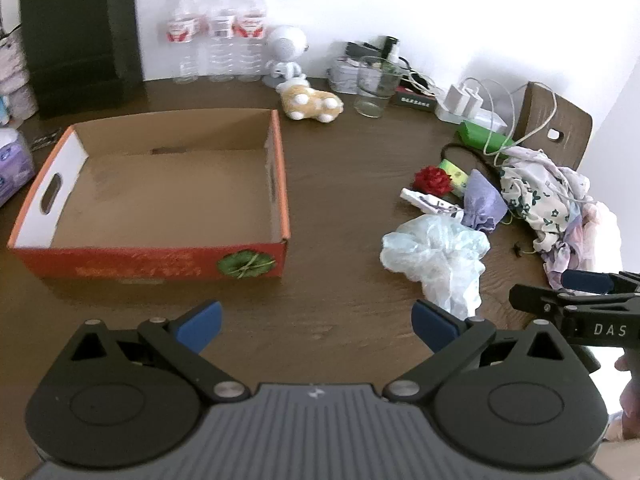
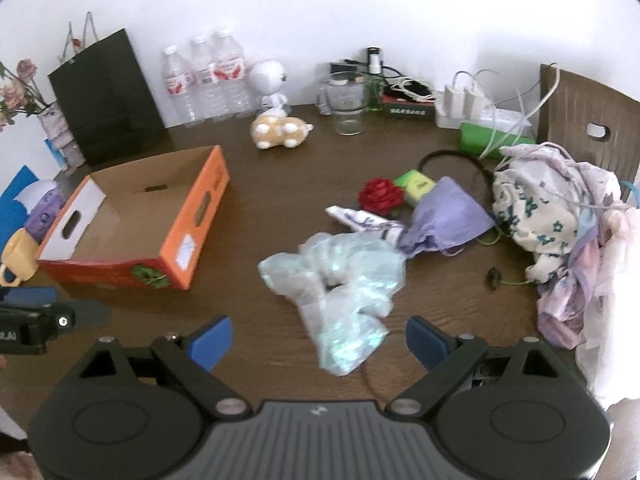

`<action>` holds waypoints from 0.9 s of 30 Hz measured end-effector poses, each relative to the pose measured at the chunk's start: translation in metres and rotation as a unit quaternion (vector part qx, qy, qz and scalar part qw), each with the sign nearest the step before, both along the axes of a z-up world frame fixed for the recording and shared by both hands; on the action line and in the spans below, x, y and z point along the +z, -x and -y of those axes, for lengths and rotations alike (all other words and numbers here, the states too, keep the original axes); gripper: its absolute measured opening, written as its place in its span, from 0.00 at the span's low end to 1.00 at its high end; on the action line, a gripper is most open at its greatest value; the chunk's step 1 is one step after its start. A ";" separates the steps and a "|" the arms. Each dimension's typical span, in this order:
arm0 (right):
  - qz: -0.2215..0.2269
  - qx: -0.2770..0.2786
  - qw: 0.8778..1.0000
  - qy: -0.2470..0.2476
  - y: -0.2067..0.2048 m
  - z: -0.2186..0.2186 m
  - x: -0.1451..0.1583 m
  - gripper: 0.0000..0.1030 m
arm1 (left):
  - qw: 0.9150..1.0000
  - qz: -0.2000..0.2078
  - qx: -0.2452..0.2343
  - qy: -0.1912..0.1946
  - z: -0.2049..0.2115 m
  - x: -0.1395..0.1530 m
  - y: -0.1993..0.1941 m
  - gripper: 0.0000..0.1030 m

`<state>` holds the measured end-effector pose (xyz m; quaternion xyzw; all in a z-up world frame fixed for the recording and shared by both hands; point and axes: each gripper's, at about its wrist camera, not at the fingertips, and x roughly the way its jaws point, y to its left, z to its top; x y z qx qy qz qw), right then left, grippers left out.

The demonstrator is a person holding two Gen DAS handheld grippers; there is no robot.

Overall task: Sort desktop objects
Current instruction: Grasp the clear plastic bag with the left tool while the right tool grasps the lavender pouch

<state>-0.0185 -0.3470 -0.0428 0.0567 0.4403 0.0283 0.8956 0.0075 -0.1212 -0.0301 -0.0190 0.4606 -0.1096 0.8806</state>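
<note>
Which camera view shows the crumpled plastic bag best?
The right wrist view: the plastic bag lies near the middle of the picture, whole, just ahead of the open right claw. In the left wrist view the bag sits off to the right, with its lower end partly behind a blue pad.

The right gripper [image 2: 318,340] hangs over the dark wooden table [image 2: 280,184], jaws spread wide. A crumpled clear plastic bag [image 2: 340,280] lies just ahead, its near end reaching between the blue fingertips [image 2: 426,342]. Beyond it sit a purple paper wad [image 2: 448,216] and red ribbon rose [image 2: 379,196]. The empty orange cardboard box [image 2: 188,240] sits ahead-left; floral cloth [image 2: 560,220] piles up ahead-right.
</note>
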 end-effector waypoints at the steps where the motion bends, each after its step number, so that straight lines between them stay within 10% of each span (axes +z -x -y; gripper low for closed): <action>1: 0.001 -0.001 1.000 0.003 -0.002 0.004 -0.001 0.90 | 1.000 0.001 -0.002 0.000 0.003 -0.001 -0.003 1.00; 27: -0.021 -0.026 0.999 0.025 -0.119 0.094 -0.071 0.78 | 0.992 -0.071 -0.106 -0.021 0.128 -0.086 -0.119 1.00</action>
